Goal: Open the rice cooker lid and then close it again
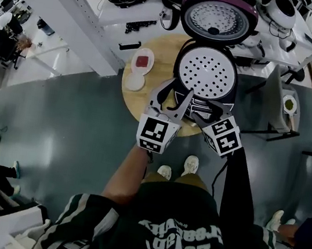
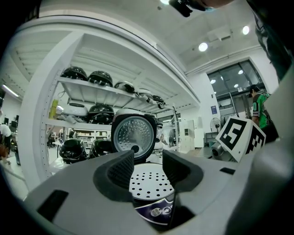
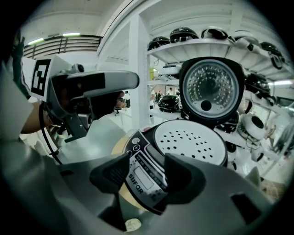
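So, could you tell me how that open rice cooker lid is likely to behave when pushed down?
The lid stands upright at the cooker's back edge, so it should swing down rigidly rather than flop. The cooker looks bulky and likely stays put on the table.

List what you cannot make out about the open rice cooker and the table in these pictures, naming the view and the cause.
- The pot's inside: in every view it is covered by the perforated tray.
- The control panel: in the left gripper view it sits mostly behind the left tongs, and its print is too blurred to read.
- The red item in the small dish: in the head view it is too small to identify.
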The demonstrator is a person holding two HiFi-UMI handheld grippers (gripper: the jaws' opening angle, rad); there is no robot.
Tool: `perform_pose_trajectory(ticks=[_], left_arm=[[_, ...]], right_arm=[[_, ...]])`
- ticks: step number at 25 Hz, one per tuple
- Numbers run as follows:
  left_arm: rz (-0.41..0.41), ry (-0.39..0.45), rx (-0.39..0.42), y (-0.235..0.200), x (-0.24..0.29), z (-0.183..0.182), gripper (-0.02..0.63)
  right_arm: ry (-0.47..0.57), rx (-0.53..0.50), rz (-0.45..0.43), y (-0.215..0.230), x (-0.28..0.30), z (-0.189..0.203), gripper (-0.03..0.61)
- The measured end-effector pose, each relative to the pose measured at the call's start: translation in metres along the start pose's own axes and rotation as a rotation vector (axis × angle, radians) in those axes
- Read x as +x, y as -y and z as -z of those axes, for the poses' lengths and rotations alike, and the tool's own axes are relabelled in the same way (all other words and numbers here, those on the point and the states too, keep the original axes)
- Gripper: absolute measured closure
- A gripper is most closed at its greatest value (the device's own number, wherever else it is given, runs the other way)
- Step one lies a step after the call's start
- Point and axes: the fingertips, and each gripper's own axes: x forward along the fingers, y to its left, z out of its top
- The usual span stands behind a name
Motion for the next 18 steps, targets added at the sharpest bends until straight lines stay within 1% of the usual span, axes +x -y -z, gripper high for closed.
perform_pose_trajectory(ticks=[9,13,16,18], left_arm=[[-0.007,-0.007,-0.005,-0.008,0.008,0.000,0.420],[0.001,-0.013,0.003,-0.008,0.011,-0.002,0.407],[0.006,-0.055,0.046,-0.013,0.016,-0.001,0.399],[0.001,-0.075,0.068,-0.018,0.018,-0.003,0.390]], right_arm=[[0.019,0.021,0.005,0.003,0.000,-0.003,0.348],[0.039,0.037,-0.015,0.003,-0.002,-0.005,0.327],[0.002,-0.015,-0.037,0.005,-0.003,-0.005,0.348],[-0.023,-0.071,-0.030,0.010,-0.005,-0.008,0.341]])
